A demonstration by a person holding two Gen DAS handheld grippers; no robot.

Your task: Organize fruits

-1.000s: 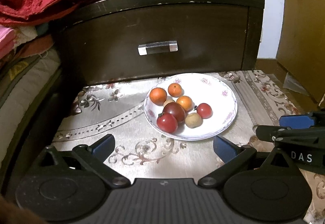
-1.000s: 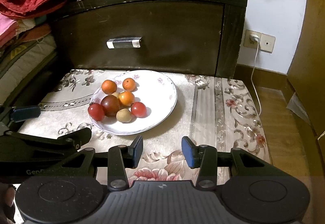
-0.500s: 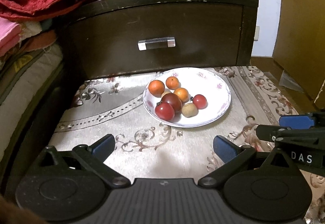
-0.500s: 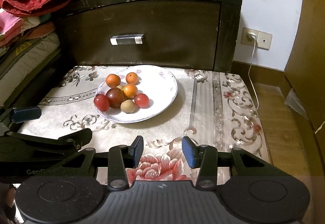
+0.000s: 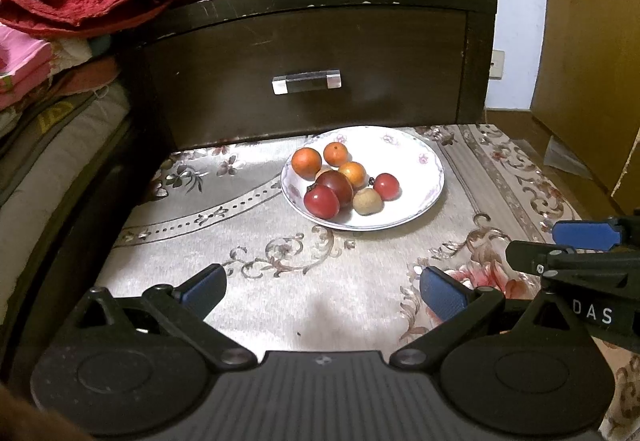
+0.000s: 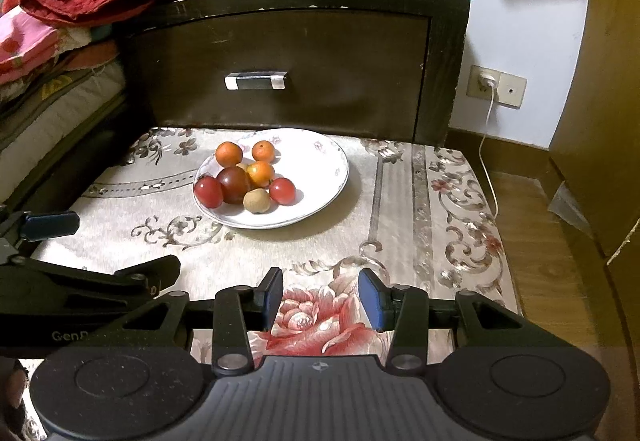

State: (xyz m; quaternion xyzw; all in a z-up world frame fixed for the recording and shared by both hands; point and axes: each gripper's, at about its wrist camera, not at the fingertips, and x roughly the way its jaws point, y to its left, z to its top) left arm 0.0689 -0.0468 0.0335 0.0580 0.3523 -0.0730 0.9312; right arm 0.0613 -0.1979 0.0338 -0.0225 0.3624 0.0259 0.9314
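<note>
Both tongs hover empty above the near edge of a cloth-covered counter (image 6: pixel 400 201), touching nothing: the left tongs (image 5: pixel 322 291) gape wide, their blue pads far apart, while the right tongs (image 6: pixel 320 299) stand released with a narrower gap over a printed red rose. Compared with a second ago, both have drawn back toward the near edge, so the plate (image 6: pixel 320 177) now sits farther off and more of the rose pattern shows; the fruit has not shifted. The round white china plate, rimmed with small floral sprigs, rests near the far edge of the counter, just in front of a dark wooden drawer front (image 6: pixel 288 69) with a clear bar handle. On its left half huddle three glossy orange citrus fruits (image 5: pixel 306 163), two smooth red tomatoes, one darker maroon tomato (image 5: pixel 335 183) and a dull tan round fruit (image 5: pixel 367 201), most of them touching. The cloth is pale, shiny and scroll-patterned.
</note>
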